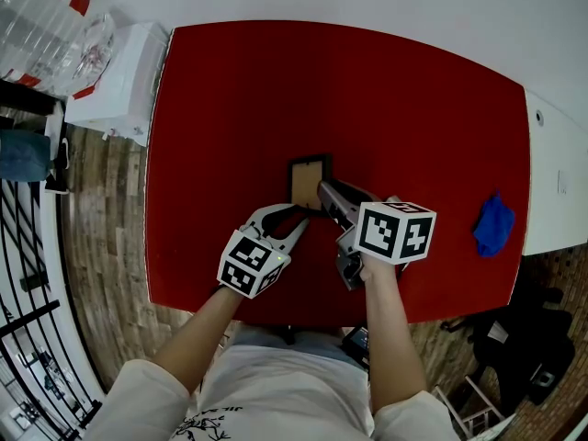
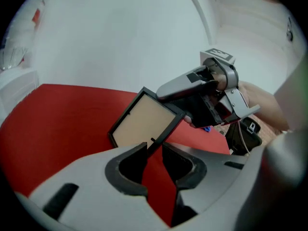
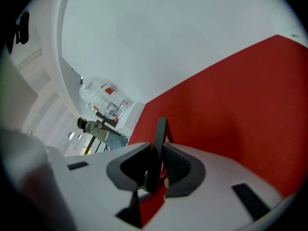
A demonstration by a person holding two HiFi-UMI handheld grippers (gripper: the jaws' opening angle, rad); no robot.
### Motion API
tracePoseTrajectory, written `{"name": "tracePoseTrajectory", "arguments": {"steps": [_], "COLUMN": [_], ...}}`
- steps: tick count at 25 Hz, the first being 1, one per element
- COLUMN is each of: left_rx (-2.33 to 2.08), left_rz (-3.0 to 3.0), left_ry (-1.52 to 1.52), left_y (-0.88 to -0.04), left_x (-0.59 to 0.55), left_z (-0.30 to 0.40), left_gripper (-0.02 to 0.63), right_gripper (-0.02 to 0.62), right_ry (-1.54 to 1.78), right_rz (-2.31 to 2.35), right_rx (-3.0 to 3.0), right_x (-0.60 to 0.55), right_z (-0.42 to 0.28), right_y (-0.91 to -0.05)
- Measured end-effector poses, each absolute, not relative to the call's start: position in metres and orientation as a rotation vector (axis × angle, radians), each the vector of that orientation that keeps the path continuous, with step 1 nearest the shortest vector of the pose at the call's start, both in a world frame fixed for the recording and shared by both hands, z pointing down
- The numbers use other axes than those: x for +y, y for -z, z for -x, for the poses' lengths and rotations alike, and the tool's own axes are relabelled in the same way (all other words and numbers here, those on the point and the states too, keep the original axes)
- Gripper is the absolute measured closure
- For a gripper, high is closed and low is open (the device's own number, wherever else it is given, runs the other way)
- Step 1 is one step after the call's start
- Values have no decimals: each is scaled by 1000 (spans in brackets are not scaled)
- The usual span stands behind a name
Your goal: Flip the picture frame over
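Observation:
A small black picture frame (image 1: 308,182) with a tan panel is raised at a tilt over the middle of the red table (image 1: 230,108). In the left gripper view the frame (image 2: 144,121) shows its tan face. Its near edge runs between the tips of my left gripper (image 2: 154,146), which pinch it. My right gripper (image 2: 185,113) clamps the frame's upper right edge. In the right gripper view the frame (image 3: 159,134) stands edge-on between the pads of the right gripper (image 3: 156,160). From the head view, the left gripper (image 1: 300,215) and right gripper (image 1: 323,191) meet at the frame's near side.
A blue cloth (image 1: 494,223) lies near the table's right edge. A white cabinet (image 1: 119,81) carrying clear plastic bottles (image 1: 55,35) stands off the table's left corner. A white counter (image 1: 556,182) borders the right side.

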State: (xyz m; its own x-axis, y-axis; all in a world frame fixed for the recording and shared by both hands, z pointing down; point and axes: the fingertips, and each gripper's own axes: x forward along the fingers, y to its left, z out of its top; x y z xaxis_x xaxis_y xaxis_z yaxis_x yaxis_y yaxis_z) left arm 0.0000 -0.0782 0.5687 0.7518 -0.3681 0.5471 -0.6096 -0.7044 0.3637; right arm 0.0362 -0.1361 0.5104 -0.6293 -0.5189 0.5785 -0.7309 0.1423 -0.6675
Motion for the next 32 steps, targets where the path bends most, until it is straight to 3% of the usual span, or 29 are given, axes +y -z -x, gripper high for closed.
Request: {"name": "tracePoseTrajectory", "arguments": {"steps": [5,18,32], "left_rx": [-804,-1041,-1023], "left_rz": [-2370,-2197,-2217], "left_ry": [-582,-759,-799], "left_y": [-573,-624,-627], "left_x": [-88,-116,-116], "left_z": [4,23,15], "left_gripper": [504,579,581], "right_gripper": [531,531,532], "right_ry": [-1462,-1365,-1217], "right_rz": [-1312,-1404,-1410], "right_rx": [-2147,-2012,-1872], "right_x": [-137,-134,-122], "right_z": [-62,-99,-121], "right_y": [-525,-568,-617]}}
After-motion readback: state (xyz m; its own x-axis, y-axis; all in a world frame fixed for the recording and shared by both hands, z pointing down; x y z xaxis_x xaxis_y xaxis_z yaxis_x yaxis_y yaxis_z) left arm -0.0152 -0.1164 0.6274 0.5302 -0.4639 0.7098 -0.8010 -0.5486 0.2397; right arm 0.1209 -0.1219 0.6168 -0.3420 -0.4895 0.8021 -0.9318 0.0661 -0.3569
